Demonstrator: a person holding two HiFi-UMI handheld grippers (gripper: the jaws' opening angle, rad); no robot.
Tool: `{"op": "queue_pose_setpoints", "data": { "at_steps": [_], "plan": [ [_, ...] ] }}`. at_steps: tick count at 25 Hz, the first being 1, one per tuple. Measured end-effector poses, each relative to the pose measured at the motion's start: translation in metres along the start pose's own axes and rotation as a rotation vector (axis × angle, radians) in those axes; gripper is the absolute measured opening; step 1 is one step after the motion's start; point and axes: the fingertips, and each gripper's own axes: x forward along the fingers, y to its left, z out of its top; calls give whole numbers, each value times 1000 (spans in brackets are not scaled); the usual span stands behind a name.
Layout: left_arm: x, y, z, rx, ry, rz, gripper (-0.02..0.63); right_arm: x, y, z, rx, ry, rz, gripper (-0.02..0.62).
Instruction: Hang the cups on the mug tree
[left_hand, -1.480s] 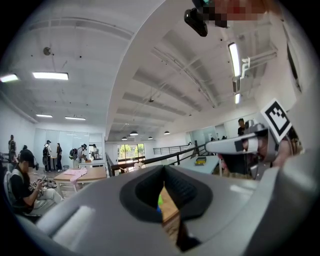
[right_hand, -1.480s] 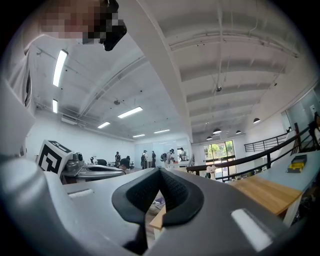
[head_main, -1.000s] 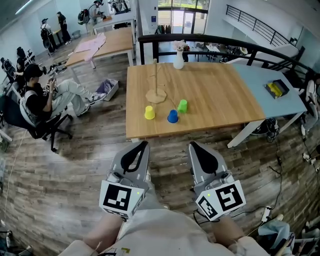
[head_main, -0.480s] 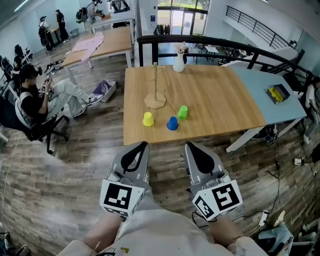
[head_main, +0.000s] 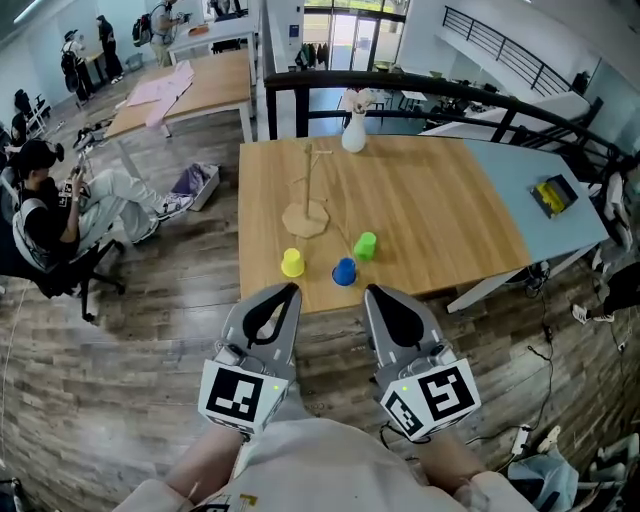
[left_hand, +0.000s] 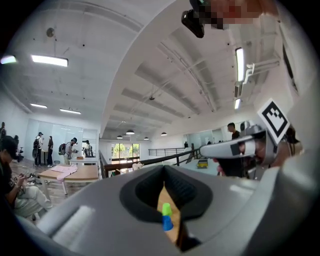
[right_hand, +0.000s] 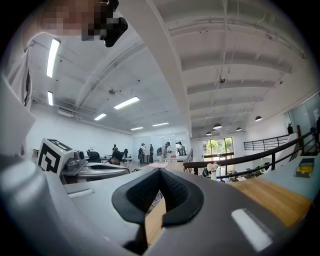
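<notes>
While both stay-free jaw pairs are closed on nothing, yellow cup lies ahead of left gripper, blue cup nearer right gripper.

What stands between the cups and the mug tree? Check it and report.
Nothing visible does. The yellow cup, blue cup and green cup stand on the table just in front of the mug tree; the white vase stands behind it.

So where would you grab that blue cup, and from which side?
Probably across its side walls, low, coming from the near table edge. The blue cup stands closest to that edge, apart from the yellow cup and green cup, so nothing blocks that way. It seems to narrow upward, hence the low grip. Any handle is too small to see.
</notes>
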Motion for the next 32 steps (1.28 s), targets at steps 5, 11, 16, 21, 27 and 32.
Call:
{"op": "queue_pose_setpoints", "data": {
  "at_steps": [5,11,16,21,27,32],
  "plan": [
    [40,44,0,-26,9,-10,3,55,-14,9,-2,7,-7,-2],
    [85,107,3,-23,-17,-26,3,134,-28,17,31,36,4,-2],
    [121,152,-4,-18,2,-50,3,190,-39,17,45,45,-16,-2],
    [150,188,-13,-51,37,-94,3,239,-49,16,47,52,-53,0],
    [173,224,-20,-58,31,-98,3,275,-62,12,56,57,-98,-2],
    [184,240,-31,-63,58,-110,3,293,-68,2,66,83,-111,0]
  ]
}}
